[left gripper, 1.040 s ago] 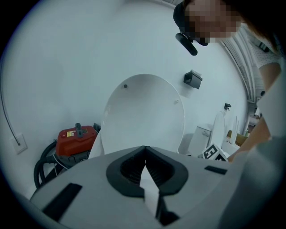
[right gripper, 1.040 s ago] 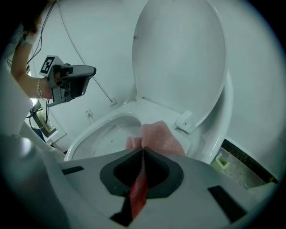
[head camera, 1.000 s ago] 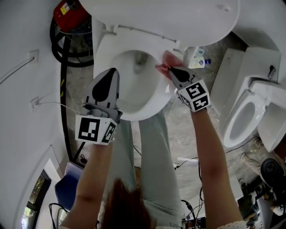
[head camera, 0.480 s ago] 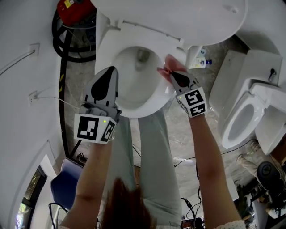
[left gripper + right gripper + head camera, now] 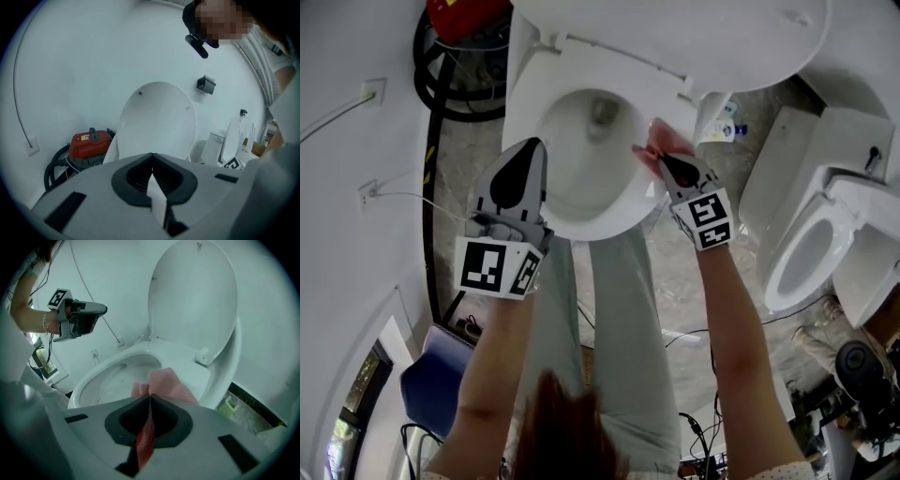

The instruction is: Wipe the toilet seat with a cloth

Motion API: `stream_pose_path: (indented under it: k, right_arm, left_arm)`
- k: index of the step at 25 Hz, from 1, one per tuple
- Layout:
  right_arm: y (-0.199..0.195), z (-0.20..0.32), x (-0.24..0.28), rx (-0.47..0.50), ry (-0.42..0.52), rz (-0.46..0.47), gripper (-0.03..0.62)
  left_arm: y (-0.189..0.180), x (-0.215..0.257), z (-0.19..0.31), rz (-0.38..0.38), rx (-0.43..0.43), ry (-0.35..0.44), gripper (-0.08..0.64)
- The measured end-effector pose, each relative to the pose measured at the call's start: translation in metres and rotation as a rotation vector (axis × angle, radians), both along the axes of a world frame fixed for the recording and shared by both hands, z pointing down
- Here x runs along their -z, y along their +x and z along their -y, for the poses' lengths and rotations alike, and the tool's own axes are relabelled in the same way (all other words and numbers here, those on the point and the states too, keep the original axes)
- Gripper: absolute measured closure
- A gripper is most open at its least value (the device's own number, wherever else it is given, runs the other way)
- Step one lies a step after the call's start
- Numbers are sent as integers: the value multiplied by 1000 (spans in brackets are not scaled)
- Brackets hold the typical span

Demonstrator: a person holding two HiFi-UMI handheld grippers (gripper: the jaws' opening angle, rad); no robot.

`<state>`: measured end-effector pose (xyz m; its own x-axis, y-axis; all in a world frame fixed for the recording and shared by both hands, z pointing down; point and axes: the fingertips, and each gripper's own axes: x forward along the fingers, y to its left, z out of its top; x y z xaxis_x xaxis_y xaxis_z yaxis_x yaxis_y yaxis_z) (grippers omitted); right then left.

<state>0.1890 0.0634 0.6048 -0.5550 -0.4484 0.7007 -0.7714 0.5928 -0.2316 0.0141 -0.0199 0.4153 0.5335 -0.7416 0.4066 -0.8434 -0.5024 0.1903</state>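
Observation:
A white toilet stands with its lid [image 5: 675, 37] raised and its seat [image 5: 649, 97] down around the bowl [image 5: 581, 141]. My right gripper [image 5: 654, 155] is shut on a pink cloth [image 5: 661, 138] that rests on the seat's right side. In the right gripper view the pink cloth [image 5: 165, 385] spreads from the closed jaws onto the seat [image 5: 187, 366]. My left gripper [image 5: 528, 148] hovers over the seat's left front, shut and holding nothing. In the left gripper view its jaws meet in front of the raised lid [image 5: 157, 122].
A red vacuum [image 5: 464, 14] with a black hose [image 5: 431, 103] sits at the left of the toilet. A bottle [image 5: 722, 120] stands on the floor at its right. A second toilet [image 5: 820, 244] is at the far right. My legs [image 5: 600, 319] are below the bowl.
My right gripper and the pink cloth have shifted slightly along the right side of the seat. The left gripper has stayed almost still.

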Motion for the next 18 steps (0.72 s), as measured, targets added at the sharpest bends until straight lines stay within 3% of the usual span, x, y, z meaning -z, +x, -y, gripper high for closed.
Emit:
stream_pose_path:
  k: [18]
  right_arm:
    - [-16, -41, -4, 17, -46, 1, 572]
  left_arm:
    - [1, -3, -11, 10, -11, -6, 555]
